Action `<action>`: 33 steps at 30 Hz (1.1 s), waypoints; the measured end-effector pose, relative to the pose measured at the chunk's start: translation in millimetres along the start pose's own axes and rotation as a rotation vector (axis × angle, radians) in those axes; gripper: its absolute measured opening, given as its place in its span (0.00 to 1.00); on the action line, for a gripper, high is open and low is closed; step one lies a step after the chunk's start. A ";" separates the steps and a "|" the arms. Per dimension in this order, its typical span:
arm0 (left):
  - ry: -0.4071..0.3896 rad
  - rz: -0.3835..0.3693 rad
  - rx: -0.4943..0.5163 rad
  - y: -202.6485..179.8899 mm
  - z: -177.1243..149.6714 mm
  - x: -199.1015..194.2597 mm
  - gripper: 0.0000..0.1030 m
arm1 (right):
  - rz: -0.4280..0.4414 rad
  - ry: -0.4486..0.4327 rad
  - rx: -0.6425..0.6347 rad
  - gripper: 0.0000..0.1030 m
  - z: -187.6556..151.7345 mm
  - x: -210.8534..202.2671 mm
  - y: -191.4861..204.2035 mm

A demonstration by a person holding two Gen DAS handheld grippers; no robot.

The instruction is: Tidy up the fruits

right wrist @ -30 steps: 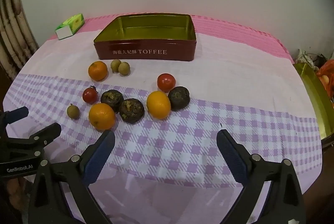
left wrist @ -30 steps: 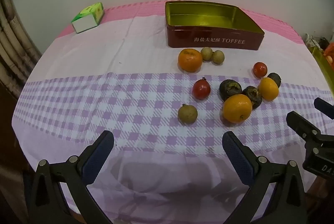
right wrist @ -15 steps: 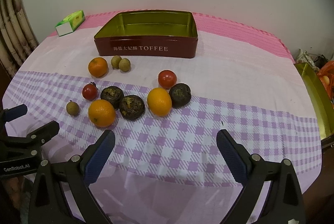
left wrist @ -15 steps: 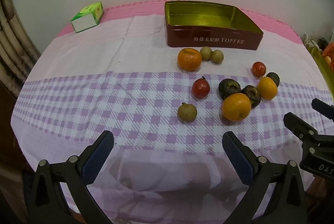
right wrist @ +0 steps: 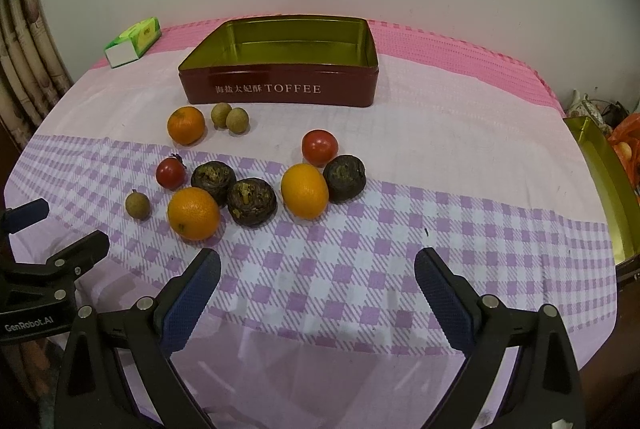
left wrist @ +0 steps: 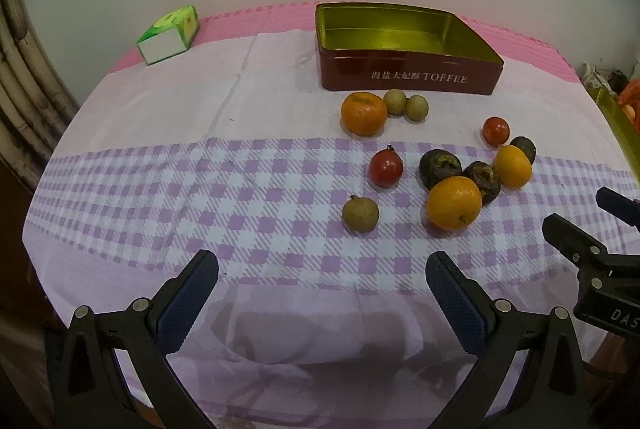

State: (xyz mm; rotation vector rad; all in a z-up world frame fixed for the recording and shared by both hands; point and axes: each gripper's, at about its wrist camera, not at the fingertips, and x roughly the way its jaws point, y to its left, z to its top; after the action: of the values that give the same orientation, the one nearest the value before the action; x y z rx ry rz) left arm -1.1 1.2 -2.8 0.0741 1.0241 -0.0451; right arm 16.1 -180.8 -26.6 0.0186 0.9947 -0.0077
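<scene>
Left gripper (left wrist: 322, 281) sits wide open at the bottom of its own frame, nothing between the blue pads, hovering over the near edge of the worktop (left wrist: 140, 189). Right gripper (right wrist: 318, 277) same deal: spread wide, holding nothing, low centre of the right wrist frame. Each gripper also shows at the side edge of the other's view.

All fruit lies loose on the checked cloth, none in the toffee tin (right wrist: 280, 91), which stands open at upper centre with a gold inside. Just below the tin in the right wrist frame: a mandarin (right wrist: 186, 125) with two longans (right wrist: 221, 115) (right wrist: 237, 120) touching each other beside it. Mid-frame cluster: small tomato (right wrist: 171, 173), three dark wrinkled fruits (right wrist: 213, 180) (right wrist: 252, 201) (right wrist: 344, 177), a big orange (right wrist: 193, 213) at the front touching the dark ones, an oval orange (right wrist: 305, 191) against the rightmost dark fruit, and a larger tomato (right wrist: 319, 147) just above it. A lone longan (right wrist: 138, 204) sits apart at the left of the cluster.

Green tissue box (right wrist: 133, 42) at upper left near the wall. Gold tin lid (right wrist: 604, 185) at the right frame edge, off the worktop.
</scene>
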 end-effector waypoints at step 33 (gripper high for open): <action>0.053 0.015 -0.026 8.8 -2.2 13.4 1.00 | 0.015 0.029 0.015 0.83 -3.0 5.3 -0.3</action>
State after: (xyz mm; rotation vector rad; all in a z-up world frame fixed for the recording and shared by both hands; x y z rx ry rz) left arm 4.6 10.1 -15.0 0.0596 1.0771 -0.0157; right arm 16.5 -180.9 -32.7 0.0399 1.0239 -0.0015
